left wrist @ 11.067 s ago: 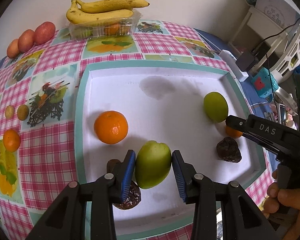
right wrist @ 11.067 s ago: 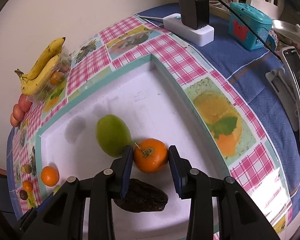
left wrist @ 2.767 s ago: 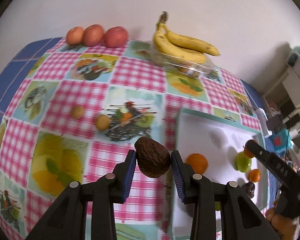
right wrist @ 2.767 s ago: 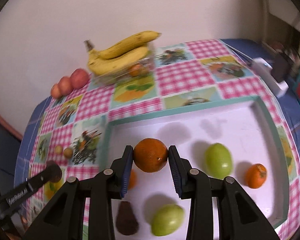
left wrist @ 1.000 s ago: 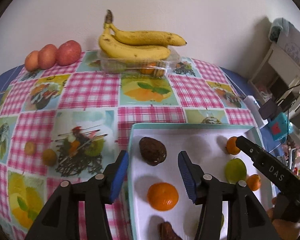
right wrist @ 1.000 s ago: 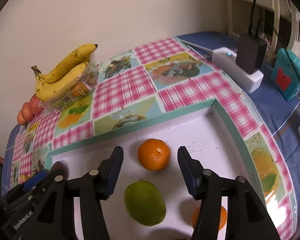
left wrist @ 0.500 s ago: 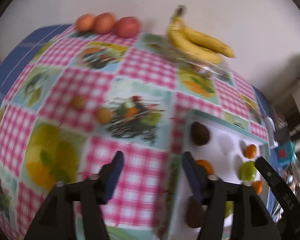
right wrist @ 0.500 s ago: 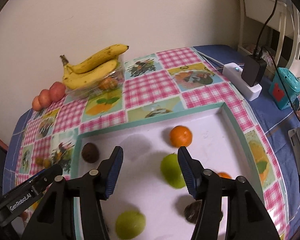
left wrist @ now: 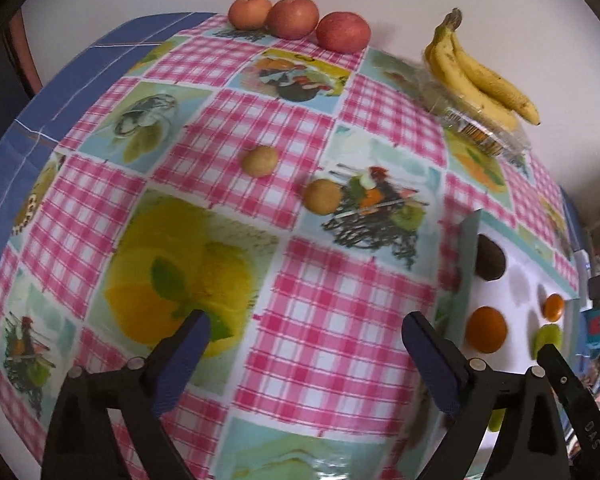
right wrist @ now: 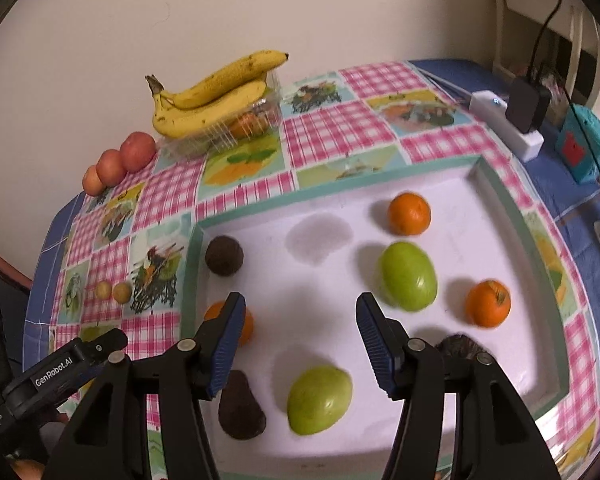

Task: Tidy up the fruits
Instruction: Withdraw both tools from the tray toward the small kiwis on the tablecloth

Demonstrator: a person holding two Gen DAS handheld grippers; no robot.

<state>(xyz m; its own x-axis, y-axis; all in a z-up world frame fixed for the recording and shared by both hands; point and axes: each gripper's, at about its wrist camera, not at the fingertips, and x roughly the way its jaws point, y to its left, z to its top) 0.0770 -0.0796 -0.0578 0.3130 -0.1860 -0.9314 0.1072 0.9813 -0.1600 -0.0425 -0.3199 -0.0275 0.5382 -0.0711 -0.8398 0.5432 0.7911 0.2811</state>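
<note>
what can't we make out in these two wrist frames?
- Right wrist view: dark fruit at the tray's near right, mostly behind the right gripper's arm.
- Right wrist view: contents of the clear box, covered by bananas.
- Left wrist view: green fruit, partly behind the right gripper.

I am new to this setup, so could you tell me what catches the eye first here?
The white tray with its oranges, green fruits and dark avocados stands out on the pink checked tablecloth. The bananas lie on a clear box by the wall, beside three red apples. Both grippers hang open and empty.
</note>
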